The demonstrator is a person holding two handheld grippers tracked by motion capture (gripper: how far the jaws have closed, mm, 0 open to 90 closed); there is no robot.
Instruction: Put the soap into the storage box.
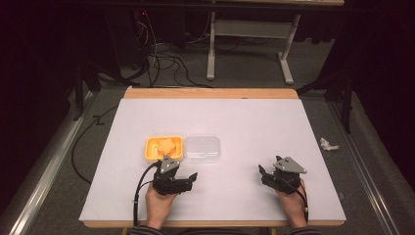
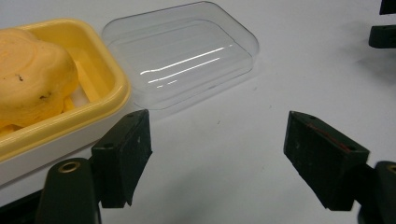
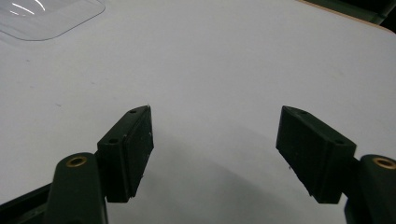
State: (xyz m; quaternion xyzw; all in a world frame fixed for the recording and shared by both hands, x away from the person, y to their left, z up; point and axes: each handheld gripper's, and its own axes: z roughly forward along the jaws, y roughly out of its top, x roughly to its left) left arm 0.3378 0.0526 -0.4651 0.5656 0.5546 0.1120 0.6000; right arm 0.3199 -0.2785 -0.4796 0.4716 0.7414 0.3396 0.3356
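The yellow container [image 1: 164,149] sits left of centre on the white tabletop [image 1: 254,122], with a soft-looking orange item [image 1: 166,145] inside it. Just beside it on the right lies the clear plastic lid [image 1: 203,149], flat, its long edge close to the container; whether the two touch cannot be told.

The left gripper [image 1: 188,180] rests just in front of the container, jaws wide and empty. In the left gripper view the lid [image 2: 182,58] lies ahead of the open jaws.

The right gripper [image 1: 264,174] rests well to the right of the lid, jaws wide and empty.

Handling judgement: the lid is probably light, thin, glossy and flexible, so it is likely to slip or bow under pressure. Grip it at a raised edge or corner, with moderate closing force. The container appears stiffer; grip it at the rim wall.
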